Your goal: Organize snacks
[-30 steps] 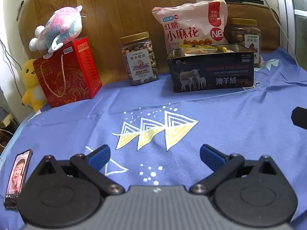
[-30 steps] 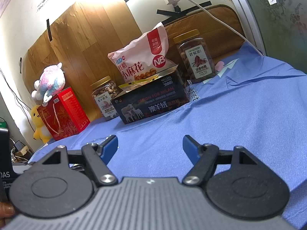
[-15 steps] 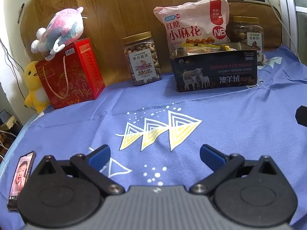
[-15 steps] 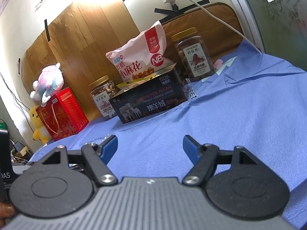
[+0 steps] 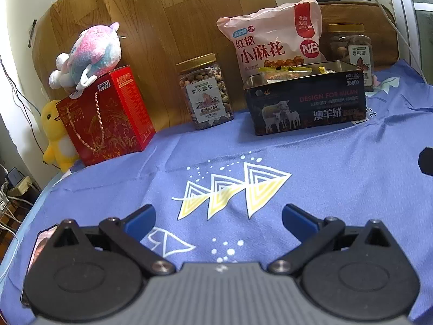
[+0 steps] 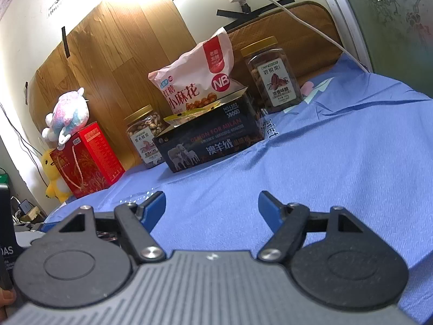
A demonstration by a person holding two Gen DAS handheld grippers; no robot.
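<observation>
Blue cloth (image 5: 338, 162) with a white and yellow triangle print covers a table that stands against a wood-panelled wall (image 5: 167, 21). Along the back edge, from left to right, stand a yellow duck toy (image 5: 55, 135), a red gift box (image 5: 105, 119) with a pink and blue plush toy (image 5: 89, 54) lying on top, a clear jar of nuts (image 5: 205, 92) with a gold lid, and an open dark tin (image 5: 305, 103) printed with sheep. Inside the tin lie a few snack packets (image 5: 286, 69), only their top edges showing. A pink and red snack bag (image 5: 273, 40) stands upright just behind the tin, leaning on the wall. A second jar of nuts (image 6: 276, 77) with a gold lid stands just to the right of the tin and bag.

Low over the near part of the cloth, well apart from the snacks, the left gripper (image 5: 218, 222) hangs with its blue-tipped jaws spread wide and nothing between them. The right gripper (image 6: 211, 203) is likewise released, jaws wide apart over bare cloth, holding nothing. A phone (image 5: 40, 246) lies flat on the cloth at the near left corner, partly hidden behind the left gripper's body.
</observation>
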